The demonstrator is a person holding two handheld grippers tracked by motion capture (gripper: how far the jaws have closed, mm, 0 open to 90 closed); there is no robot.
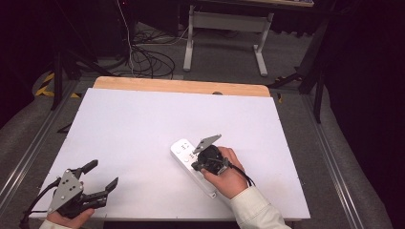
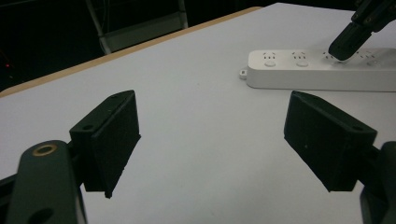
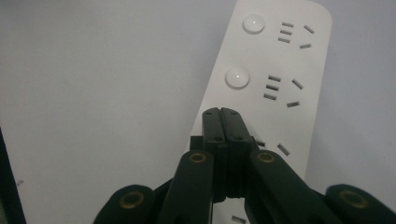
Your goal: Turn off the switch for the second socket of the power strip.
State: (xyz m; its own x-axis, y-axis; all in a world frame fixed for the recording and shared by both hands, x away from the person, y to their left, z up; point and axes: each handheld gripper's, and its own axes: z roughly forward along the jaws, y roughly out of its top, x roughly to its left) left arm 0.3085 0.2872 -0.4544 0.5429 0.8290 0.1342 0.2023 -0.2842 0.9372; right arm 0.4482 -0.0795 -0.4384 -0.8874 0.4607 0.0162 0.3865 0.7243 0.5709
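White board covers the wooden-edged table (image 1: 143, 124), with dark floor, a tangle of black cables (image 1: 148, 59) and the white legs of another desk (image 1: 224, 36) beyond its far edge. On the board, right of centre and toward the near side, lies a long white plastic power strip (image 1: 184, 151) set at a slant, with round white buttons (image 3: 237, 77) beside each group of socket slots. The right gripper (image 1: 203, 162), held in the person's right hand (image 1: 228, 179) with a pale sleeve behind it, points down at the strip; in the right gripper view its two black jaws are pressed flat together with nothing between them, their tips over the strip's button row. From the left gripper view that tip appears to touch the strip's top face. The left gripper (image 1: 98, 183) sits well apart at the near left corner, held from below by the left hand (image 1: 67, 219), its jaws spread wide and empty above bare board
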